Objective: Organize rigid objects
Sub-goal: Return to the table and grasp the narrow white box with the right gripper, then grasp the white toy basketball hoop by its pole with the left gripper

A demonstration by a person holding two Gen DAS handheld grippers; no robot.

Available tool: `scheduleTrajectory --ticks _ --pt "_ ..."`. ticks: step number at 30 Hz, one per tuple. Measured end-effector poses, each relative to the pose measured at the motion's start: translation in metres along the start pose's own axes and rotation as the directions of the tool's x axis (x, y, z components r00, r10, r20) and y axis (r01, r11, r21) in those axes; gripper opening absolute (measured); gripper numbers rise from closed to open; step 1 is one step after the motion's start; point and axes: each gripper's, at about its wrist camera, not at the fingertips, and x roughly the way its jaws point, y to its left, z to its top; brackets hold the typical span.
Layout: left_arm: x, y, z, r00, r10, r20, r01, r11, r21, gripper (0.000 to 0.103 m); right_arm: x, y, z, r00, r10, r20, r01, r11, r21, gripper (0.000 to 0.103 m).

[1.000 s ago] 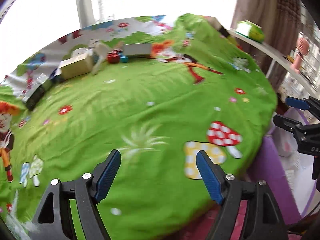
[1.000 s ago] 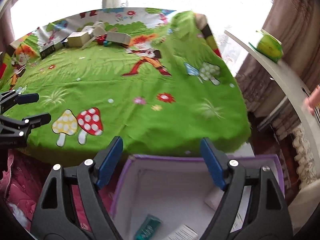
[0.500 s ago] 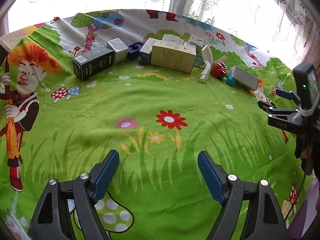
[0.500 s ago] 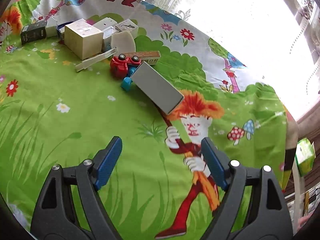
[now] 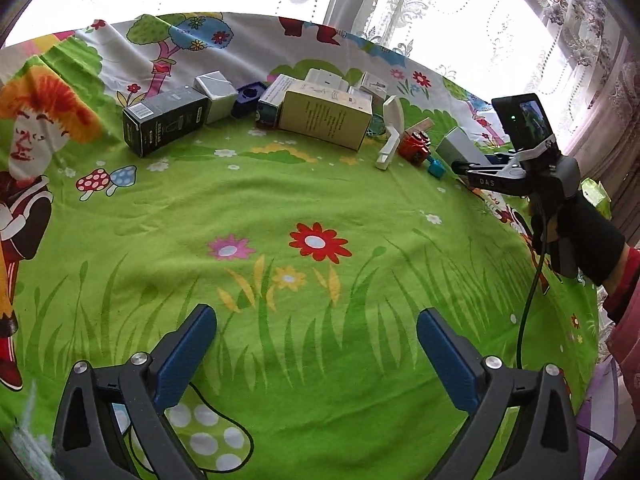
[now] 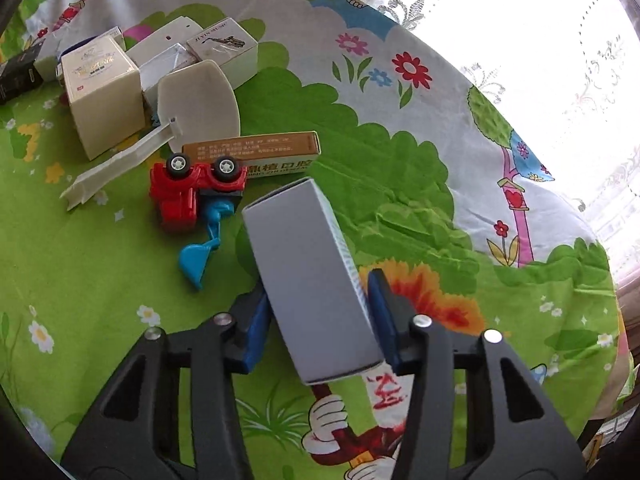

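Two hand-held grippers work over a bed covered in a bright green cartoon sheet (image 5: 320, 200). The right hand-held gripper (image 6: 320, 316) points down at a slant and is clamped on a grey box (image 6: 308, 276), its blue pads pressing the box's two long sides near the end closest to the camera. The box's long axis runs away from the gripper, up and slightly left in the right wrist view, with its far end toward a red toy truck (image 6: 192, 188) lying on its side. In the left wrist view a black-gloved hand (image 5: 576, 236) holds this gripper from the right edge, a red sleeve behind it, and only a corner of the box shows past the gripper's body. The left hand-held gripper (image 5: 316, 352) also tilts down toward the sheet; its jaws are opening, wide apart, with nothing between them but the printed grass. Beyond the truck lie a blue scoop (image 6: 200, 252), a long tan carton (image 6: 256, 152), a cream paddle-shaped piece (image 6: 196, 100), a cream box (image 6: 104, 96) and a black box (image 5: 164, 120), packed closely along the far side of the bed. Several smaller boxes behind them overlap, so their edges are hard to separate. Lace curtains (image 5: 440, 8) glare white behind.
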Motion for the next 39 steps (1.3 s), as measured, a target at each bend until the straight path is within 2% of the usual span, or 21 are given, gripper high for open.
scheduleTrajectory --ticks 2,3,5,7,8,10,16,23,25,30,31,33,35,39 --pt "0.000 0.000 0.000 1.000 -0.002 0.001 0.002 1.000 -0.002 0.102 -0.015 -0.010 -0.009 0.991 0.131 -0.025 -0.129 0.988 0.081 0.040" --pt "0.000 0.000 0.000 1.000 -0.001 0.000 0.001 1.000 -0.001 0.102 -0.023 -0.014 -0.016 0.974 0.219 -0.062 -0.211 0.970 0.125 0.040" --pt "0.000 0.000 0.000 1.000 -0.001 0.000 0.001 1.000 -0.001 0.102 -0.040 -0.020 -0.034 0.922 0.370 -0.112 -0.338 0.912 0.233 0.040" --pt "0.000 0.001 0.001 1.000 -0.003 0.000 0.003 1.000 -0.002 0.102 -0.055 -0.021 -0.053 0.849 0.518 -0.105 -0.466 0.827 0.315 0.040" --pt "0.000 0.001 0.001 1.000 -0.003 0.000 0.003 1.000 -0.002 0.102 -0.061 -0.018 -0.061 0.840 0.533 -0.103 -0.483 0.819 0.309 0.040" --pt "0.000 0.001 0.000 1.000 -0.001 -0.001 0.001 1.000 -0.001 0.102 -0.068 -0.013 -0.070 0.860 0.499 -0.104 -0.452 0.841 0.297 0.040" --pt "0.001 0.000 0.000 1.000 0.004 -0.003 -0.004 1.000 0.004 0.103 -0.057 -0.005 -0.075 0.880 0.475 -0.025 -0.441 0.835 0.330 0.042" --pt "0.004 -0.004 0.000 0.999 0.029 -0.014 -0.028 0.999 0.026 0.103 -0.063 0.009 -0.075 0.925 0.378 0.032 -0.371 0.883 0.289 0.043" --pt "0.004 -0.005 0.000 0.999 0.035 -0.017 -0.034 0.999 0.032 0.103 -0.066 0.011 -0.078 0.938 0.345 0.041 -0.342 0.898 0.277 0.041" --pt "0.005 -0.009 0.002 0.997 0.072 -0.039 -0.071 0.997 0.037 0.102 -0.067 0.015 -0.079 0.951 0.303 0.062 -0.308 0.916 0.255 0.040" --pt "0.007 -0.013 0.005 0.997 0.061 -0.049 -0.059 0.997 0.044 0.102 -0.067 0.016 -0.080 0.952 0.298 0.077 -0.307 0.916 0.258 0.040" --pt "0.014 -0.025 0.016 0.996 0.058 -0.062 -0.053 0.995 0.085 0.101 -0.069 0.017 -0.082 0.953 0.289 0.088 -0.302 0.919 0.253 0.040" --pt "0.024 -0.046 0.031 0.995 0.088 -0.040 -0.080 0.982 0.170 0.101 -0.069 0.017 -0.081 0.954 0.285 0.090 -0.299 0.920 0.254 0.040" --pt "0.066 -0.097 0.068 0.993 0.114 0.003 -0.108 0.928 0.357 0.096 -0.070 0.019 -0.081 0.959 0.268 0.092 -0.283 0.925 0.254 0.040"
